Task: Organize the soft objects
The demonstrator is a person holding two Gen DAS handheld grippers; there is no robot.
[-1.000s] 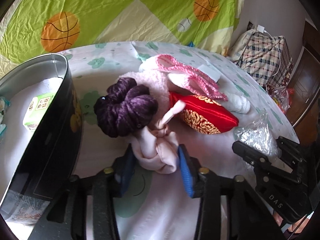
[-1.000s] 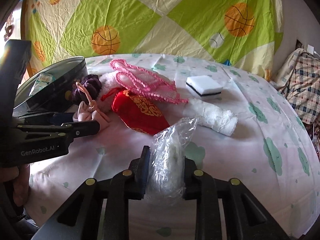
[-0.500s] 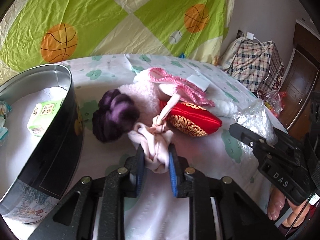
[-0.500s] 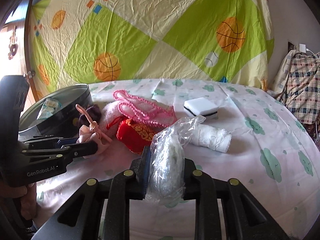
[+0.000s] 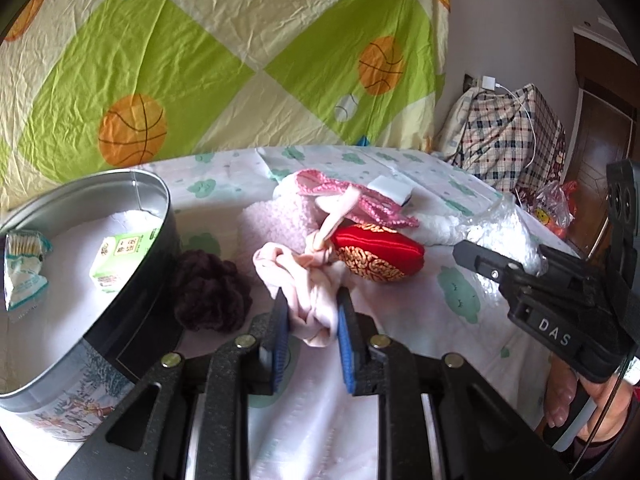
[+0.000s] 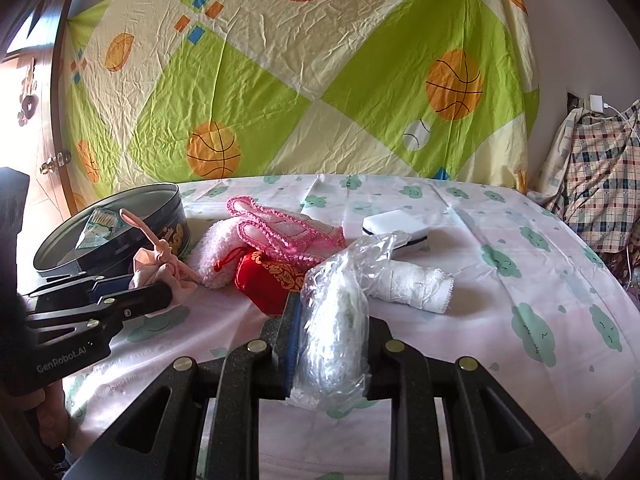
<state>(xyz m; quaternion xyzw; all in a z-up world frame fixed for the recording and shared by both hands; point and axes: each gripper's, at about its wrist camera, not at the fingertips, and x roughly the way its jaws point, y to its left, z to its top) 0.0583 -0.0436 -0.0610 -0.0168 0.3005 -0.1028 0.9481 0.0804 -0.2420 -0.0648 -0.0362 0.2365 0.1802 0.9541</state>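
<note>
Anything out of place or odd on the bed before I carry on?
Nothing stands out. The soft items lie loosely piled beside the round tin; the left gripper holds the knotted pink cloth, the right gripper the clear plastic bundle.

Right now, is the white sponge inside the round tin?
No, the white sponge lies on the bedsheet, well apart from the round tin.

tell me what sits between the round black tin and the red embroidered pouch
In the left wrist view, a dark purple yarn ball lies beside the tin, then the knotted pale pink cloth in the left gripper, before the pouch.
</note>
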